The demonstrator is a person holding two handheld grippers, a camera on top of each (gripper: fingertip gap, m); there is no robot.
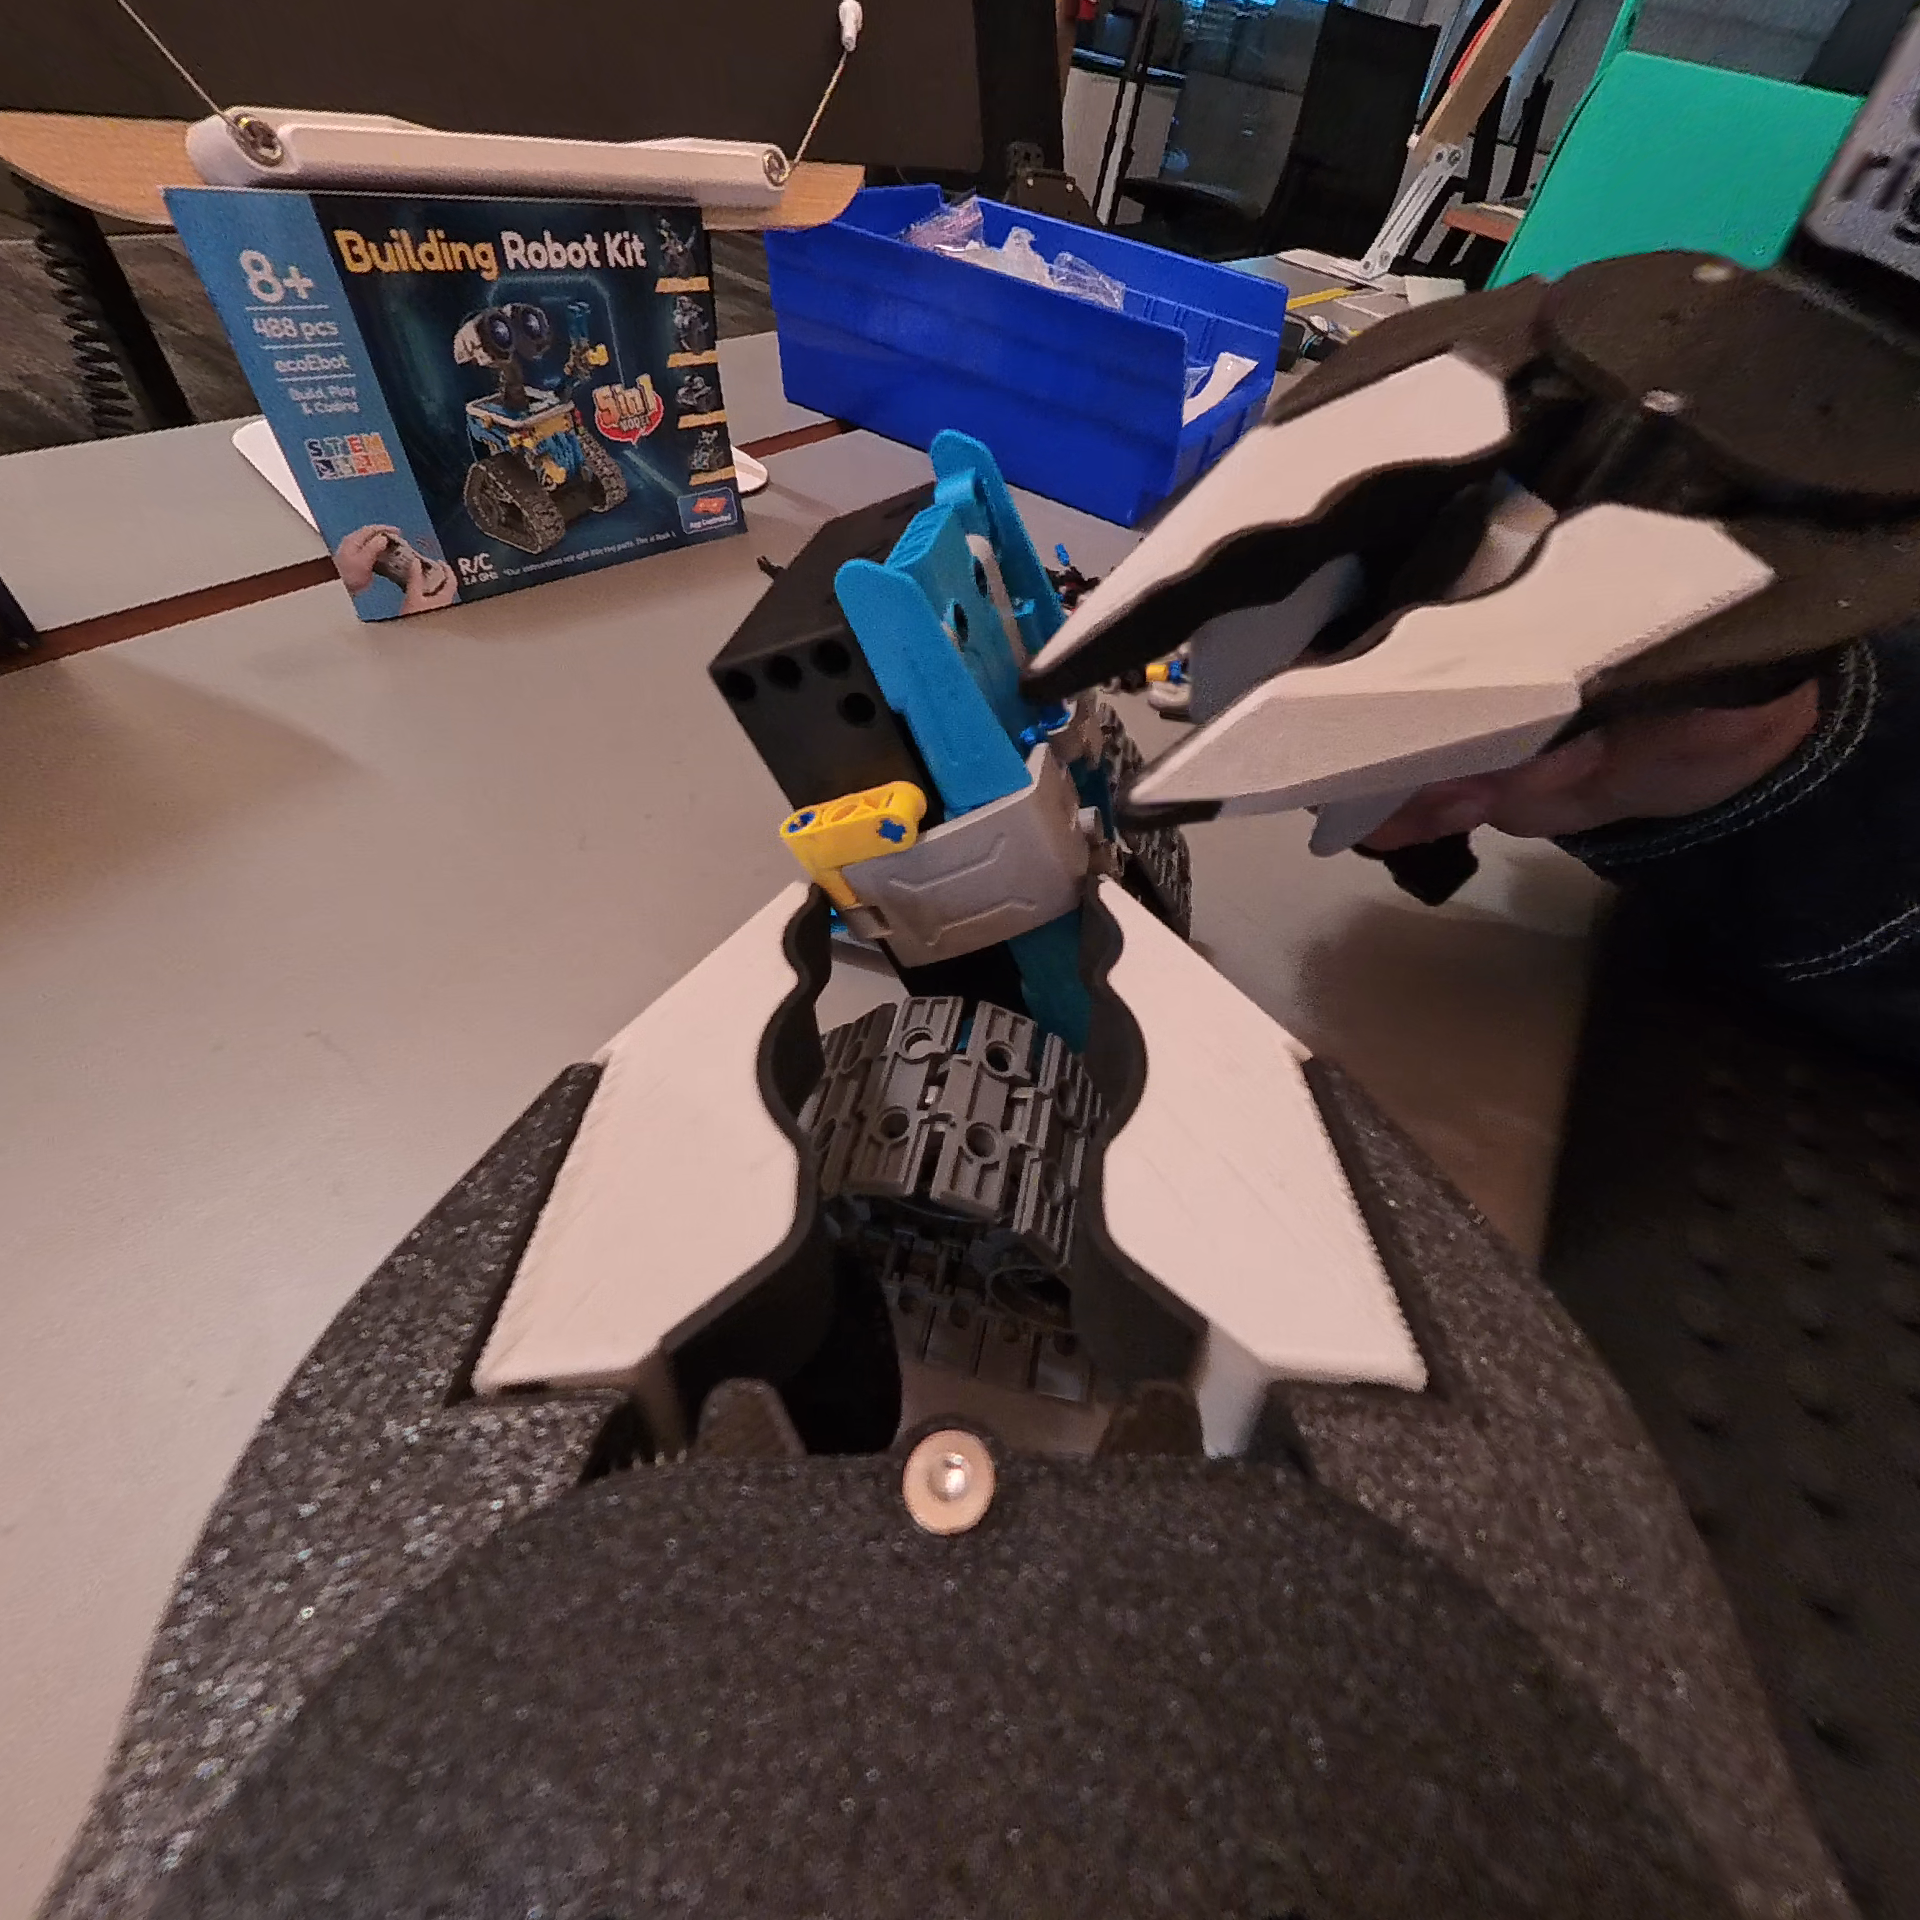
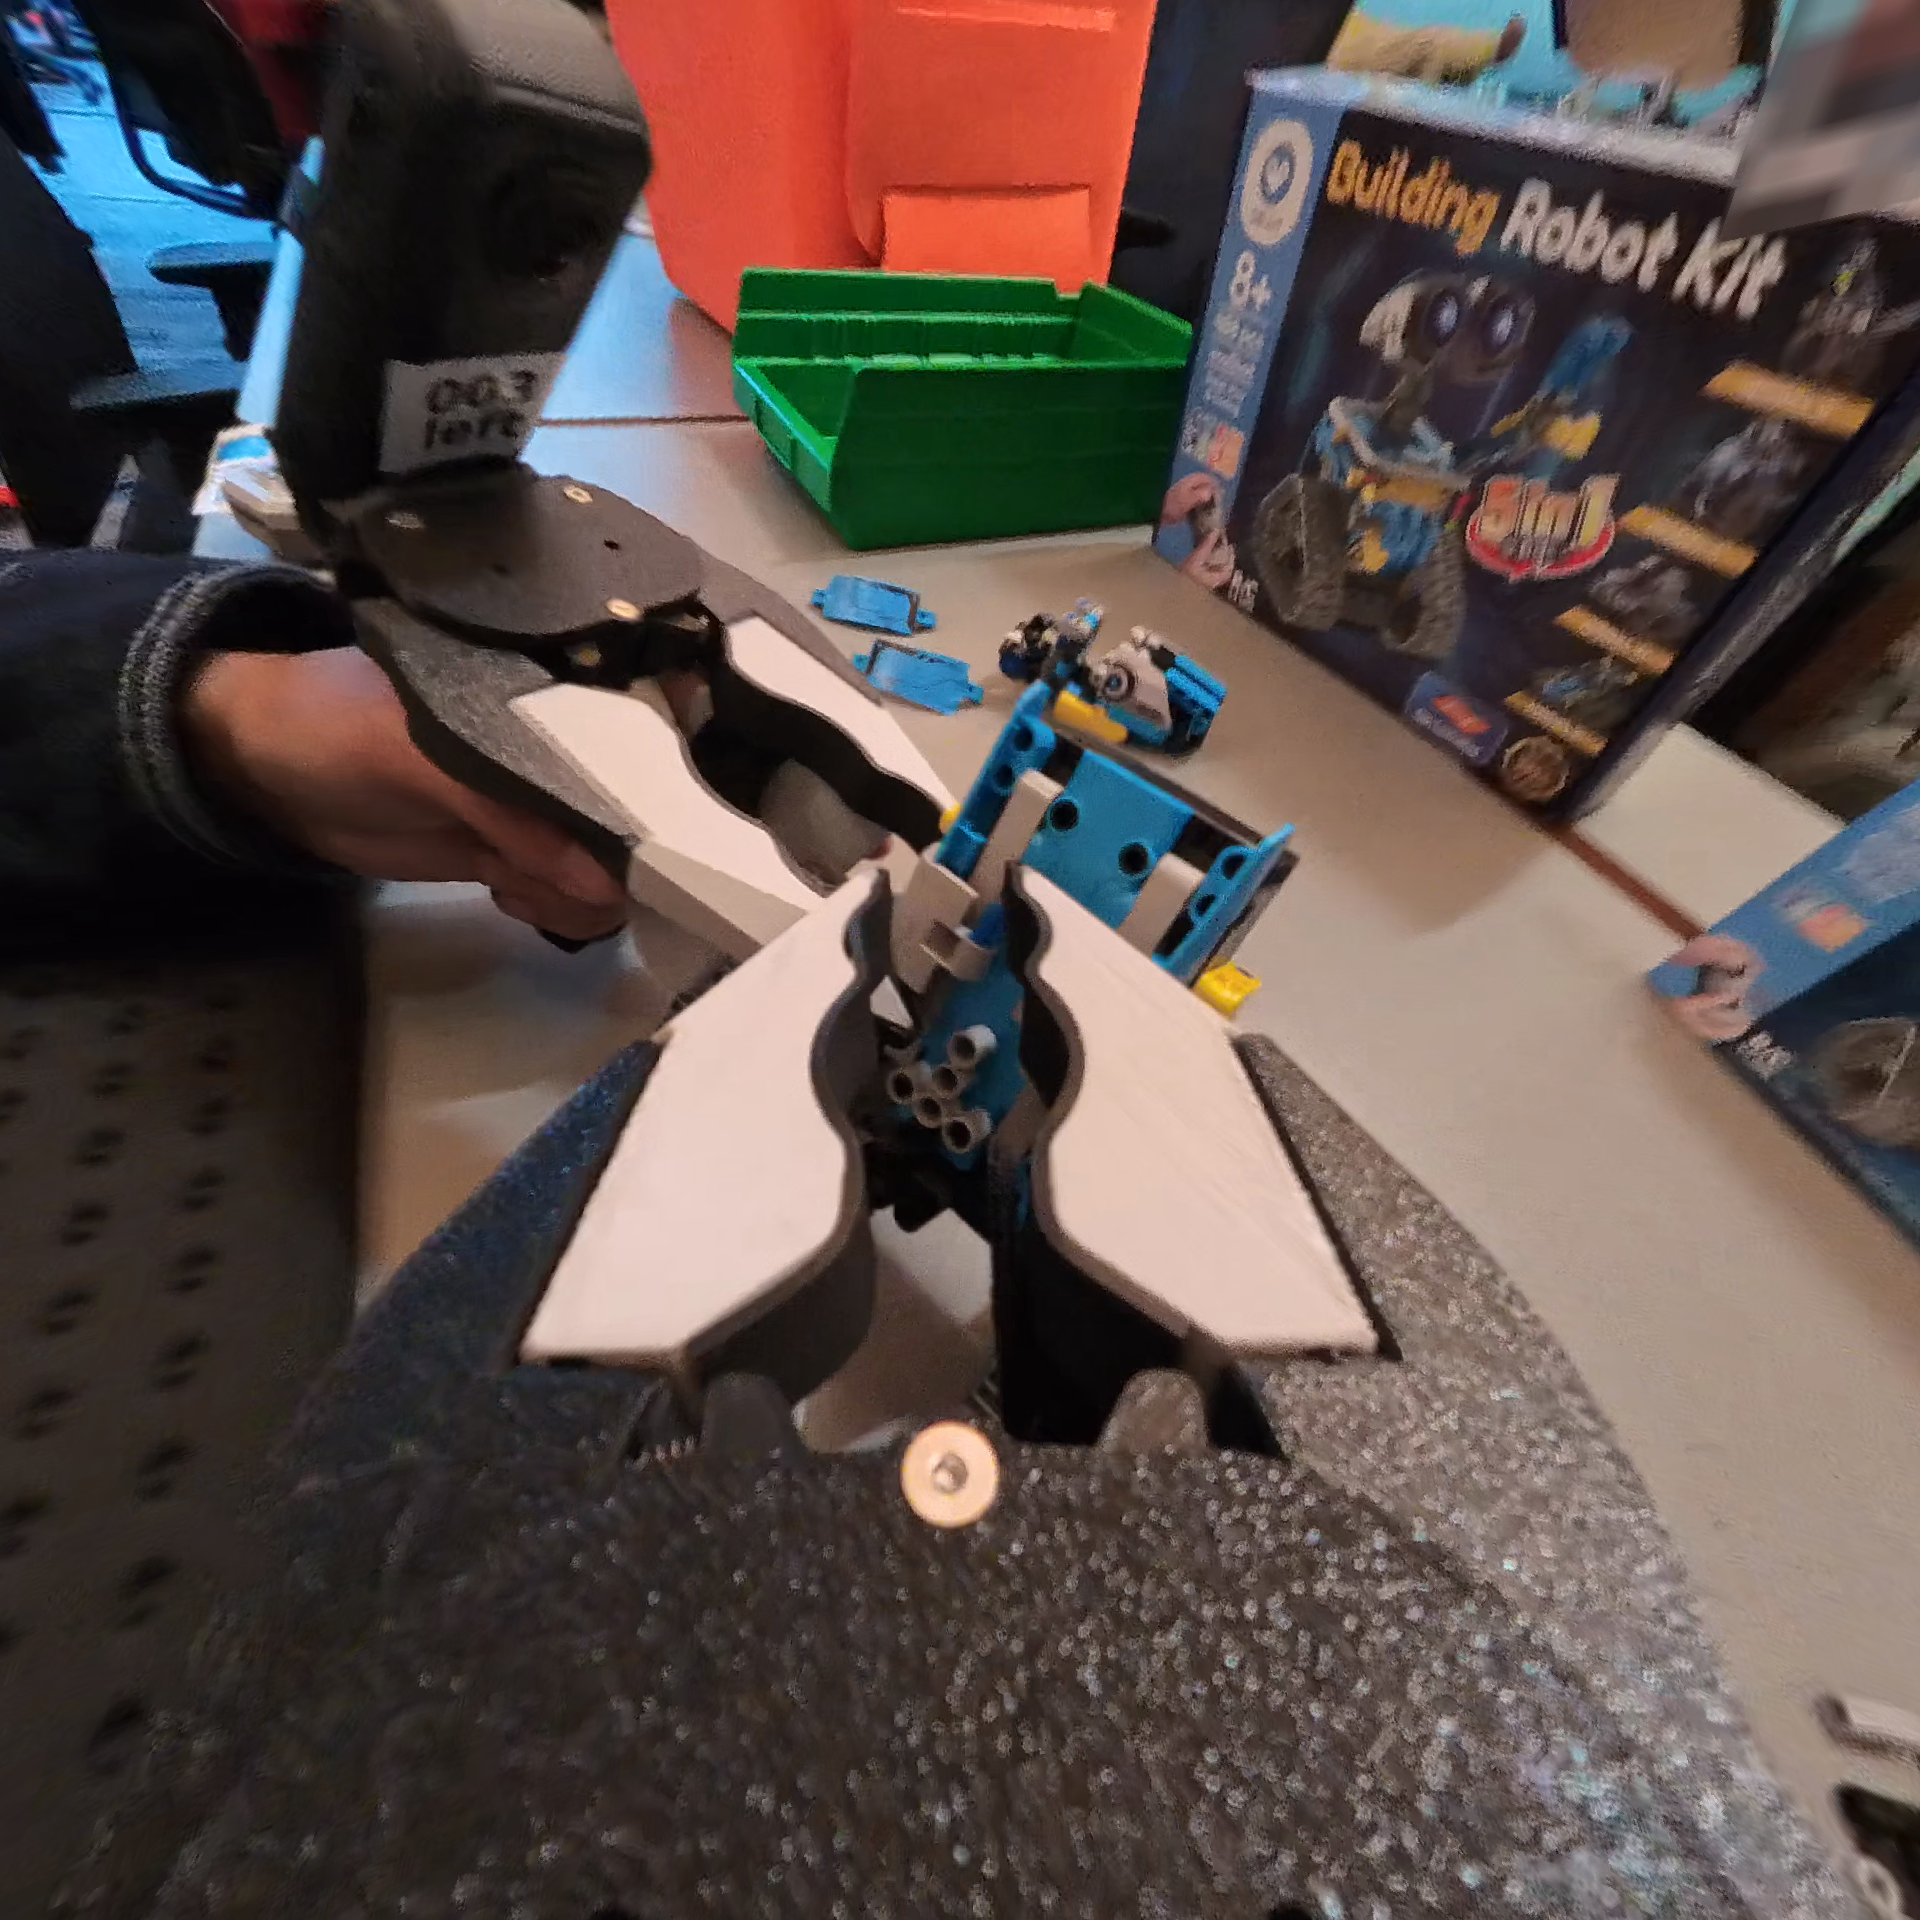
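Note:
A partly built toy robot (image 1: 935,644) of blue, grey, black and yellow bricks stands tilted on the grey table (image 1: 312,935). My left gripper (image 1: 956,914) is shut on its grey rubber track (image 1: 956,1112). My right gripper (image 2: 948,891) is shut on the blue and grey side frame of the same toy robot (image 2: 1101,831). The two grippers meet at the model from different sides. The right gripper shows in the left wrist view (image 1: 1091,738) at the upper right. The left gripper shows in the right wrist view (image 2: 852,847) at the left, with a hand behind it.
A kit box (image 1: 468,405) stands at the back left, with a blue bin (image 1: 1018,353) beside it. In the right wrist view there are a green bin (image 2: 956,416), an orange block (image 2: 883,135), two loose blue plates (image 2: 873,608), a small brick sub-assembly (image 2: 1122,675) and another box (image 2: 1808,987). The tips of both grippers are at nearly the same place.

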